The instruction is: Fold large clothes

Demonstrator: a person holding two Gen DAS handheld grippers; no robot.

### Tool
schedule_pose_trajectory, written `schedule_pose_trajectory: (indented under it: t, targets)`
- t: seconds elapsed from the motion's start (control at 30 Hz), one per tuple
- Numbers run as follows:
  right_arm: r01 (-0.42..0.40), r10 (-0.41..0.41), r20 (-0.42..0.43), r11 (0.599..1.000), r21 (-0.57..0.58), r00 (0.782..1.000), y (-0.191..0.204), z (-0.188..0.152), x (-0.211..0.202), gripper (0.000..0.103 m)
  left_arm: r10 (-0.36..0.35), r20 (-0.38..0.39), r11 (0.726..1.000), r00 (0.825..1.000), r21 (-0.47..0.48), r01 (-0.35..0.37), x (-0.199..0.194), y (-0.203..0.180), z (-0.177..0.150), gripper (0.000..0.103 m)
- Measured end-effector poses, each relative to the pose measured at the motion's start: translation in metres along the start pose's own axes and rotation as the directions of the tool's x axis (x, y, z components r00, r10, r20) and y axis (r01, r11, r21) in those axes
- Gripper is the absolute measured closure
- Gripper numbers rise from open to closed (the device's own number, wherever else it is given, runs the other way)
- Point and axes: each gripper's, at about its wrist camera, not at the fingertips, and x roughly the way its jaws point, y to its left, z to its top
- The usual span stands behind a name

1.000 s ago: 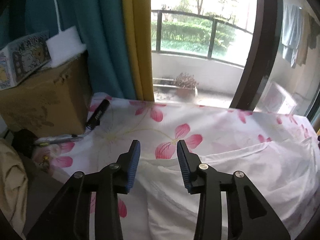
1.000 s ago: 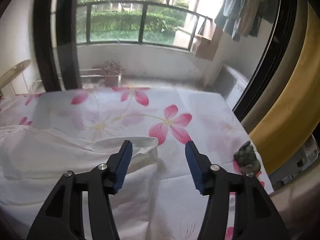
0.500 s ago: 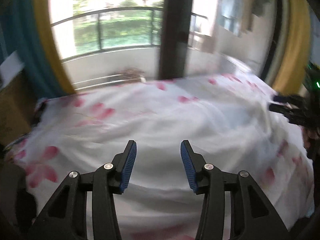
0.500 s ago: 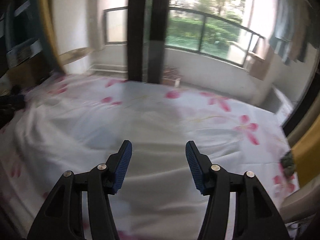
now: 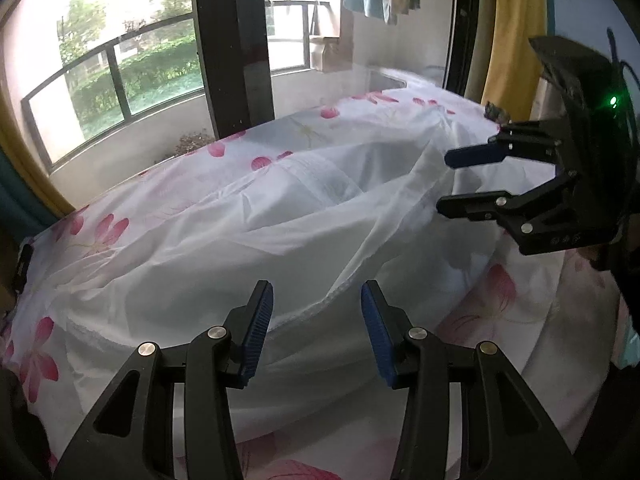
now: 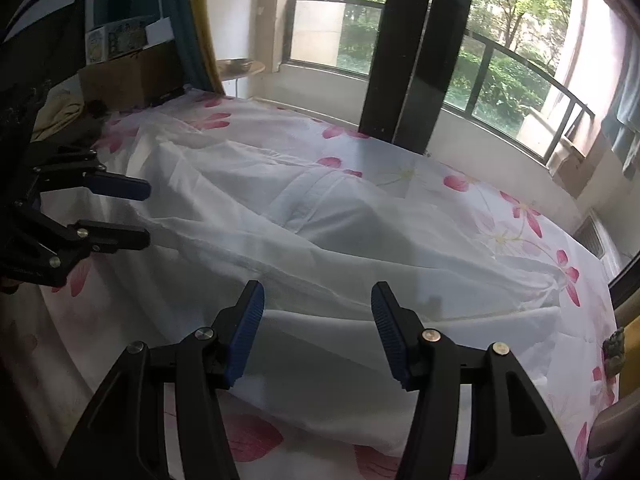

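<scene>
Both tongs have swung round from facing the window to facing each other across the white garment.

Left tongs [image 5: 317, 322] hang spread above the garment's [image 5: 248, 240] near hem, nothing between the blue pads; right tongs [image 6: 317, 326] are likewise spread and empty over its opposite edge. Each pair shows in the other's view, at the side, jaws apart. Rumpled and partly doubled over, the garment lies across the middle of the flower-print bed sheet [image 6: 500, 216], its collar toward the window [image 6: 500, 64]. A cardboard box [image 6: 132, 76] stands at the bed's far left corner.
</scene>
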Motion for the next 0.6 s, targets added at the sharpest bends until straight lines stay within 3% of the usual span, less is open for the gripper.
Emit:
schedule_pose_trajectory:
  t: [0.2,0.23,0.27,0.37,0.47,0.6]
  targets:
    - [0.020,-0.020,-0.008,0.997,-0.074,1.000,0.012,0.003,0.001,0.047,0.011,0.004,1.000,1.000,0.018,-0.011,0.005,0.003,-0.002,0.058]
    - [0.023,-0.024,-0.009,0.996,-0.088,1.000,0.014,0.003,0.001,0.048,0.014,0.006,1.000,1.000,0.019,-0.014,0.005,0.004,-0.001,0.082]
    - [0.019,-0.020,-0.012,0.995,-0.100,1.000,0.016,0.003,0.002,0.048,0.023,0.005,0.999,1.000,0.022,-0.023,0.006,0.005,-0.001,0.096]
    - [0.003,-0.005,-0.015,0.990,-0.138,1.000,0.024,0.002,0.002,0.048,0.034,0.027,0.999,0.999,0.015,-0.035,0.004,0.008,0.005,0.100]
    - [0.000,-0.001,-0.003,0.986,-0.168,1.000,0.030,0.004,0.002,0.067,0.043,0.066,0.999,0.997,0.021,-0.045,-0.004,0.011,0.013,0.101]
    - [-0.044,0.045,0.011,0.996,-0.072,0.999,0.011,0.016,0.005,0.088,0.065,0.100,0.997,0.993,0.024,-0.068,-0.009,0.020,0.026,0.101]
